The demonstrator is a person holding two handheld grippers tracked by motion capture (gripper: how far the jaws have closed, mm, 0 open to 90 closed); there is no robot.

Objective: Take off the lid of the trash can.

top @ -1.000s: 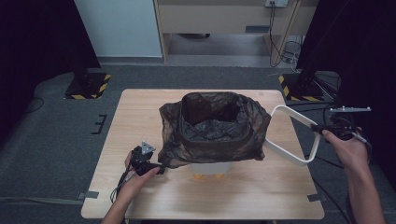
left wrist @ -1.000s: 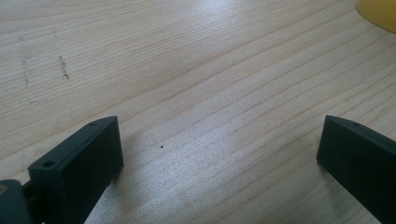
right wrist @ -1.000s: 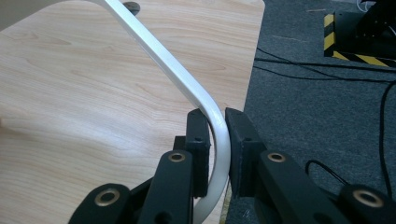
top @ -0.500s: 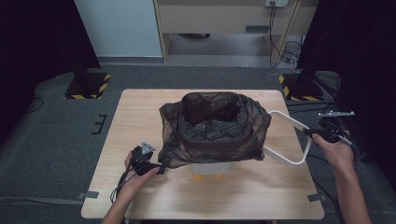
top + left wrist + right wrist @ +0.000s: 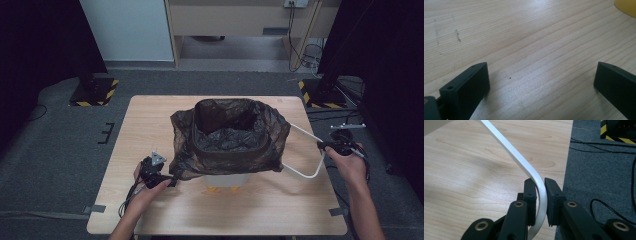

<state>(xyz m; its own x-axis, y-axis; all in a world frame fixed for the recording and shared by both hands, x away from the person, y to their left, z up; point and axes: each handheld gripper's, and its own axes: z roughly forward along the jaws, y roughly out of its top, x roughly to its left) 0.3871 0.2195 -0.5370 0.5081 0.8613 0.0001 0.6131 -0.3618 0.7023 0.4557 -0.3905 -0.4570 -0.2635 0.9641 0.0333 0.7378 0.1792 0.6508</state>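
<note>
Dim dark surroundings, soft shadows, slight blur

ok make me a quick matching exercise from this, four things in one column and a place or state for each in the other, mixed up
Things:
1. white handle
2. bin bag
3. left claw
4. table

Places or states:
A. jaws apart over bare wood
B. pinched between the right claw's jaws
C. light wood, carries the bin
D. dark, draped over the bin's rim

Pairs: 1-B, 2-D, 3-A, 4-C
</note>
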